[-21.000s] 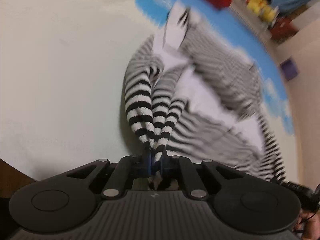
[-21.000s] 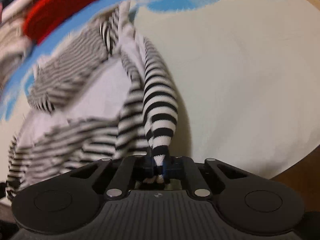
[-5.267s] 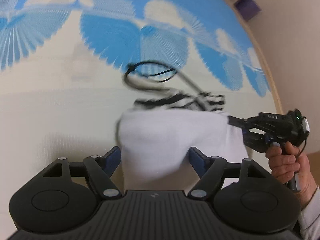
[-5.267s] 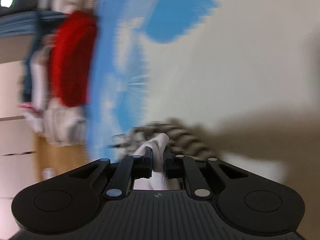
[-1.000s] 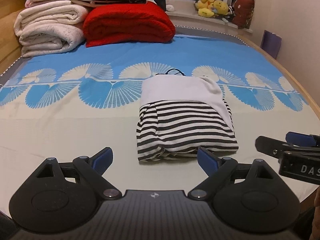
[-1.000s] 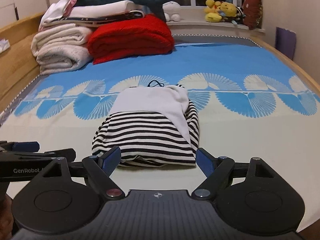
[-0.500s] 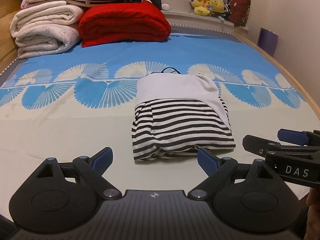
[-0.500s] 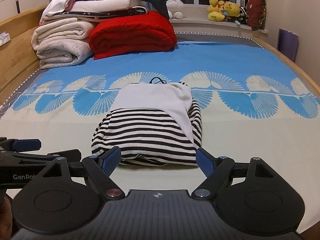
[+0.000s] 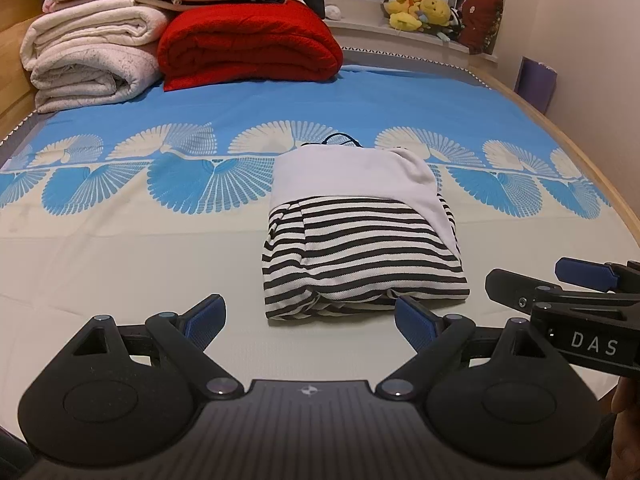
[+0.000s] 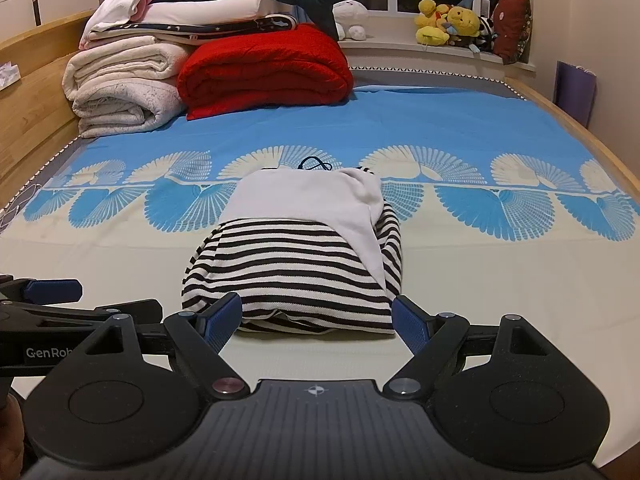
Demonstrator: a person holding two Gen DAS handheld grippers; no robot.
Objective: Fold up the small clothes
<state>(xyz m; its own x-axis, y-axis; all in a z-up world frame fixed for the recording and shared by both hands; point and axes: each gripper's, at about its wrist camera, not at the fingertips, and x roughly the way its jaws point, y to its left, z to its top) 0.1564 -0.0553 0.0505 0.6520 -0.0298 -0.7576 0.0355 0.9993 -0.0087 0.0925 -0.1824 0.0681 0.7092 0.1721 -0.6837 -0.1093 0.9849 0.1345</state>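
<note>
Grippers: left gripper point(image 9: 308, 322) and right gripper point(image 10: 316, 322) hover side by side at the near edge of the bed, both aimed at the same bundle.
Finger state: both pairs of fingers are spread wide with nothing between them; neither touches fabric.
Clearance: the blue pads sit just short of the bundle's near edge, apart from it, which suggests a released, stand-off pose.
Garment: striped garment point(image 9: 360, 252) lies on the cream part of the bed sheet point(image 9: 120, 272), near the middle of the bed, as a compact rectangular packet.
Fold layout: a white layer wraps the far half and runs down the right side; black-and-white stripes show on the near half, with the near edge tucked under, which likely keeps the packet closed.
Loose item: a thin dark cord point(image 10: 316, 164) loops out at the far edge.
Task status: judged from the packet's shape, this piece appears folded; the next move would be setting it aside or fetching another.
Background: red blanket point(image 10: 264, 68), white blankets point(image 10: 124, 92) and plush toys point(image 10: 452, 20) sit well apart at the far end.
</note>
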